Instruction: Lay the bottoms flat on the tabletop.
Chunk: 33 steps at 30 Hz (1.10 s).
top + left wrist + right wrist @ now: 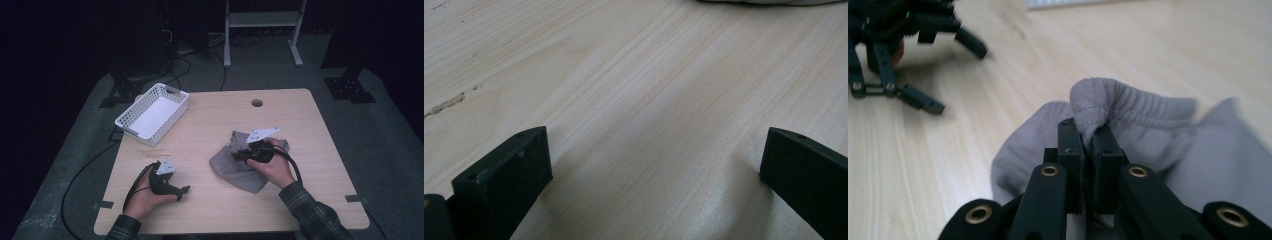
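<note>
Grey cloth (1143,120) | right tongs (1087,140) pinch ribbed hem | left tongs (654,165) wide (no writing legible)

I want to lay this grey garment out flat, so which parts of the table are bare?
Bare wood runs from the white basket across to the table hole and down the far right edge. Another patch lies between the left gripper and the grey garment. It is crowded where the right gripper pinches the garment.

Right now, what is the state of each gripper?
Left gripper: open, holding nothing, above the table.
Right gripper: shut on the grey cloth.
</note>
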Available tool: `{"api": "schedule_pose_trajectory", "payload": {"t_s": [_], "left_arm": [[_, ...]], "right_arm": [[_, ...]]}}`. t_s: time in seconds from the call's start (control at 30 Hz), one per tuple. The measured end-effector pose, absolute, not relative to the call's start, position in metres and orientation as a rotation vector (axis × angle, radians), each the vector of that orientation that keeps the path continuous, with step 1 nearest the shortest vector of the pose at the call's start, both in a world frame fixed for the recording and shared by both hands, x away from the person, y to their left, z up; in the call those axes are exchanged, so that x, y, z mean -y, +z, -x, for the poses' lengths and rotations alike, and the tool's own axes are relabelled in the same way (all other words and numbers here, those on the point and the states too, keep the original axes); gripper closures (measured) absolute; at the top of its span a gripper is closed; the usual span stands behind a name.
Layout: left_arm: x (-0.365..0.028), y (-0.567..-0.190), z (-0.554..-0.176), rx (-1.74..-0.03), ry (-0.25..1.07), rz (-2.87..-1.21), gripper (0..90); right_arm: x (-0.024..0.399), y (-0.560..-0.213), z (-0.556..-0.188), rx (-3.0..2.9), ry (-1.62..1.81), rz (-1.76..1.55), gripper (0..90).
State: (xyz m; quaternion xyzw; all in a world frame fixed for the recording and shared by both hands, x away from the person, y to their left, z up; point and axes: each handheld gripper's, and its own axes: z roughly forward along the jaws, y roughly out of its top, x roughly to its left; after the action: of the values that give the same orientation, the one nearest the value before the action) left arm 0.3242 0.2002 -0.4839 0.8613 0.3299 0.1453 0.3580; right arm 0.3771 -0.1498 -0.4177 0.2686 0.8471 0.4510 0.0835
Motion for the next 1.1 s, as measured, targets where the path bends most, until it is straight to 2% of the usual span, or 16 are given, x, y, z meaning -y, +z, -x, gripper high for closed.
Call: {"api": "schedule_pose_trajectory", "payload": {"t_s": [0.7,0.87,1.1], "left_arm": [[-0.2,-0.484,-0.324,-0.851,0.374,-2.222,0.0],[-0.2,-0.484,-0.324,-0.852,0.373,-2.221,0.0],[-0.2,-0.484,-0.324,-0.85,0.374,-2.225,0.0]], "right_arm": [[0.268,-0.367,-0.383,-2.127,1.433,-1.047,84.9],[0.293,-0.372,-0.386,-2.072,1.387,-1.129,84.8],[0.319,-0.401,-0.398,-2.058,1.249,-1.267,84.8]]}}
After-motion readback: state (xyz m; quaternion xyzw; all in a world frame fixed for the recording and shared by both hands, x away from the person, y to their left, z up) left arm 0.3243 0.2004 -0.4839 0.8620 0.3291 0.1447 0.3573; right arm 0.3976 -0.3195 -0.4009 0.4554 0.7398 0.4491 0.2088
